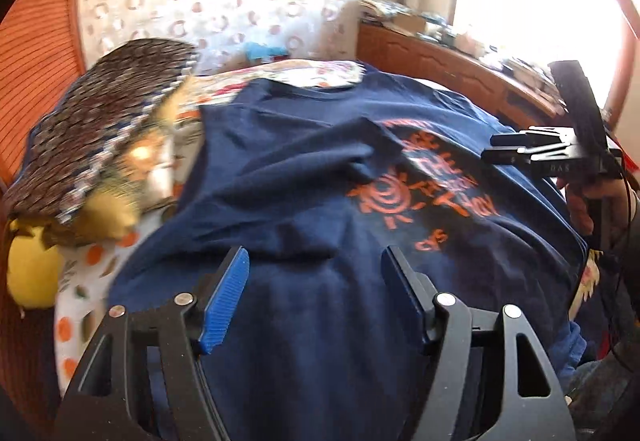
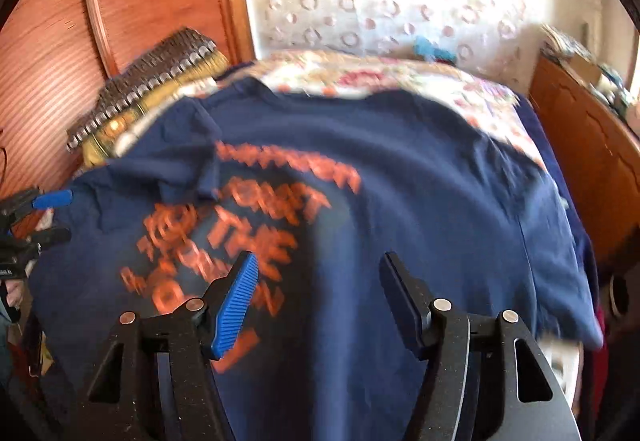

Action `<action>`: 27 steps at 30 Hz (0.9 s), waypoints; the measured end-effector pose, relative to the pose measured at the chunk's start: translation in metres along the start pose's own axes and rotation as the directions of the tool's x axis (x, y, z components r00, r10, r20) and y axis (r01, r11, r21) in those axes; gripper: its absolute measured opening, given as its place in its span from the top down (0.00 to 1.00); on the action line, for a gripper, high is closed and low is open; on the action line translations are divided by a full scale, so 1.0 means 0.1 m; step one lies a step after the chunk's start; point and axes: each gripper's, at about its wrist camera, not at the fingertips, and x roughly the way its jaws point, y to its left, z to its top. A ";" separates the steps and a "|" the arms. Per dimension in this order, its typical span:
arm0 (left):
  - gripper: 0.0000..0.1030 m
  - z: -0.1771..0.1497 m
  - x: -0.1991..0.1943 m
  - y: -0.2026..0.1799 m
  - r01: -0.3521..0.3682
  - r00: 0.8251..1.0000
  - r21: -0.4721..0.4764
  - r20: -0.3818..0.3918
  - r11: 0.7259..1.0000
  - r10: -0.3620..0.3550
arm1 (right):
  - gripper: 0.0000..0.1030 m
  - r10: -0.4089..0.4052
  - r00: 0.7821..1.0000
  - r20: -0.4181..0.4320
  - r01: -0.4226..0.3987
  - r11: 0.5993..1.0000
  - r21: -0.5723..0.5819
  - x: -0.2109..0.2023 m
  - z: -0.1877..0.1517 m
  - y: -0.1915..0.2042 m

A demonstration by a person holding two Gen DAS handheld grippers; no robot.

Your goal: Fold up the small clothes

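Note:
A navy blue T-shirt with an orange print lies spread on the bed, collar at the far end; it also shows in the right wrist view. Its left sleeve is folded in over the chest. My left gripper is open and empty, above the shirt's near hem area. My right gripper is open and empty, above the lower part of the shirt, over the print. The right gripper also shows in the left wrist view at the shirt's right side. The left gripper also shows in the right wrist view at the left edge.
A floral bedspread covers the bed. A patterned brown cushion and a yellow soft item lie at the left. A wooden headboard stands far left, a cluttered wooden sideboard at the right under a bright window.

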 end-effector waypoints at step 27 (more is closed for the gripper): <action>0.92 0.20 0.02 -0.30 -0.011 0.998 0.076 -0.062 0.997 0.016 | 0.36 -0.063 0.998 -0.013 0.063 0.998 -0.016 -0.12 -0.28 -0.11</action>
